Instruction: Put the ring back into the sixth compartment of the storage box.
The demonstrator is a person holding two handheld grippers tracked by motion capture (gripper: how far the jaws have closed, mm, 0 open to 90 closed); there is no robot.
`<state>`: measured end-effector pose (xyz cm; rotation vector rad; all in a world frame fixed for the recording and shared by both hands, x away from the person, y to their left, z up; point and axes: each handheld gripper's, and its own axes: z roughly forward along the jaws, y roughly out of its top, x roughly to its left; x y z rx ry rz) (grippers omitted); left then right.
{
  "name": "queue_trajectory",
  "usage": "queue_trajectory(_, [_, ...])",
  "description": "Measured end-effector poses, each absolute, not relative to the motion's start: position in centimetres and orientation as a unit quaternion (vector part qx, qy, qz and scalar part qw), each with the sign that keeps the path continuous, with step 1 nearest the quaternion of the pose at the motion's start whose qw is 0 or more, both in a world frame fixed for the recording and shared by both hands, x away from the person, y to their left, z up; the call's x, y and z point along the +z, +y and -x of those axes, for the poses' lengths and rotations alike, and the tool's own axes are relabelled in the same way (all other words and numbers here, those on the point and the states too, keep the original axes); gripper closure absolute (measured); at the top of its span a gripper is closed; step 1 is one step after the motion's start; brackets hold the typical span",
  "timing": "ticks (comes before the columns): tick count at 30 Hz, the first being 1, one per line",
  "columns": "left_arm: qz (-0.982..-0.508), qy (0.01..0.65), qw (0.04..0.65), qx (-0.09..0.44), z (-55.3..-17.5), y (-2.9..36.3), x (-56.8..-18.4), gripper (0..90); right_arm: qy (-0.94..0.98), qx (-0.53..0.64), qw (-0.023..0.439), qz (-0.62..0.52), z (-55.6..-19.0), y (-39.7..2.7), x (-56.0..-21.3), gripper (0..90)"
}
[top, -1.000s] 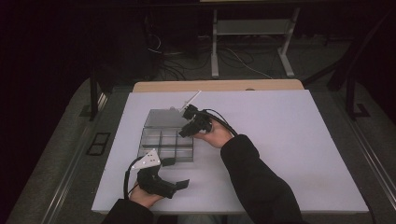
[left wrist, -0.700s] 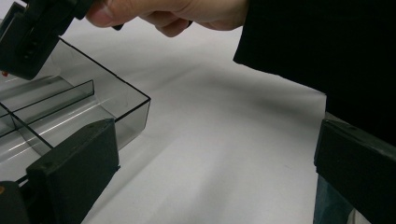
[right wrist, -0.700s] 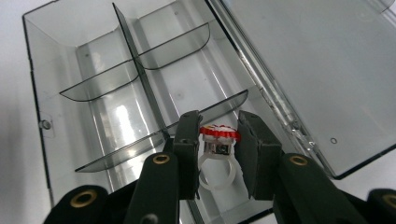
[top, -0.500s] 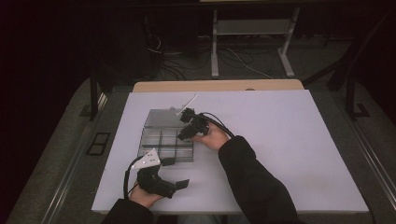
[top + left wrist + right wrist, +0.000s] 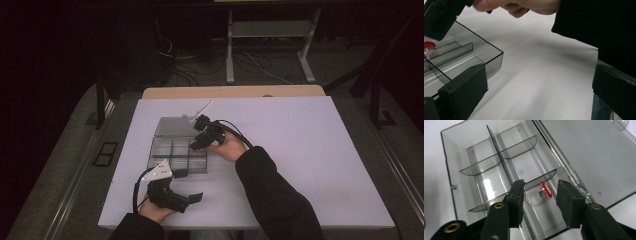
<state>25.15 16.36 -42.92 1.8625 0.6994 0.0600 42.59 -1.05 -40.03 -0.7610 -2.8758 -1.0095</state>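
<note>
The left gripper (image 5: 186,185) rests on the white table (image 5: 310,150) just before the clear box (image 5: 172,150), jaws spread wide and holding nothing. The right gripper (image 5: 540,195) hangs over the box's right side, jaws parted around a small bulb (image 5: 536,195) with a red base, lying loose in a compartment, with a gap on each side.

Dim room, the floor beyond almost black; the white worktop (image 5: 310,150) is evenly lit from above with soft shadows under the arms. Glare streaks the clear box (image 5: 499,177) in the right gripper view; near jaws blur in the left gripper view
</note>
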Motion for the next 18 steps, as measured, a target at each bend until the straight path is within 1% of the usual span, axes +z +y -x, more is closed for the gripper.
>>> queue_trajectory(3, [-0.785,0.294,0.544,0.025,-25.2,16.4,-42.9,0.0,-0.916,-0.320,-0.002,0.243,-42.4,-1.3,-39.8,54.2])
queue_trajectory(6, [-0.786,0.294,0.544,0.026,-25.2,16.4,-42.9,0.0,-0.914,-0.323,-0.008,0.245,-42.1,-2.0,-39.2,50.9])
queue_trajectory(12, [-0.788,0.291,0.542,0.028,-25.2,16.4,-42.9,0.0,-0.907,-0.335,-0.008,0.254,-41.6,-3.3,-38.2,40.3])
queue_trajectory(13, [-0.788,0.291,0.542,0.028,-25.2,16.4,-42.9,0.0,-0.907,-0.335,-0.008,0.254,-41.6,-3.3,-38.2,40.3])
queue_trajectory(16, [-0.788,0.292,0.541,0.028,-25.2,16.4,-42.9,0.0,-0.903,-0.344,-0.004,0.258,-41.1,-4.5,-37.7,28.6])
queue_trajectory(18, [-0.788,0.292,0.542,0.028,-25.2,16.4,-42.9,0.0,-0.901,-0.348,-0.004,0.260,-40.8,-5.1,-37.4,23.8])
